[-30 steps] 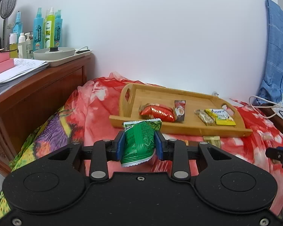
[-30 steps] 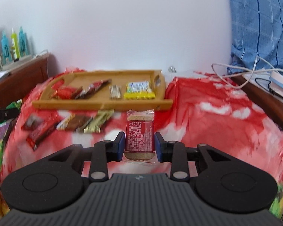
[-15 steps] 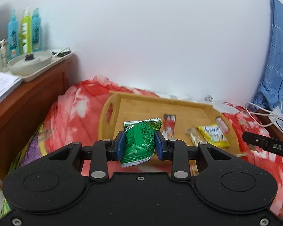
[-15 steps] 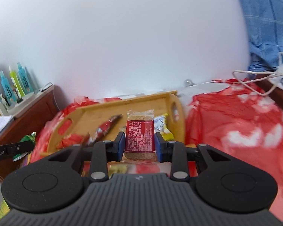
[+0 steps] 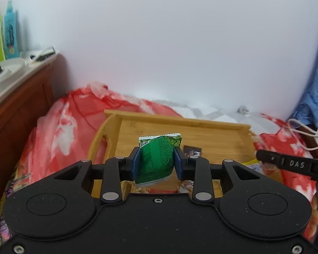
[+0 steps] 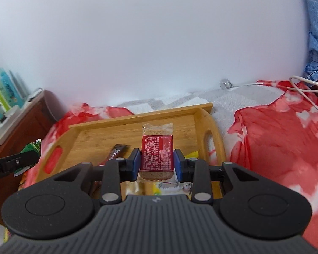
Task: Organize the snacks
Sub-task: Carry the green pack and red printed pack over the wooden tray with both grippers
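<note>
Two tools, each clenched on a snack. Left tool (image 5: 156,163): blue pads pinching a crumpled green packet (image 5: 156,158), fine print on its face too small to read, serrated top edge, held above the left end of the wooden tray (image 5: 180,122). Right tool (image 6: 156,163): gripping a clear-wrapped brown biscuit (image 6: 156,154) with a dark red label of dense white characters, unreadable, upright over the tray's right end near the handle slot. "DAS" legible on the black finger at the right edge of the left view. Dark wrapper (image 6: 116,152) lying flat in the tray. Tray resting on a bed with a red patterned cover (image 6: 275,144), near the wall edge.
</note>
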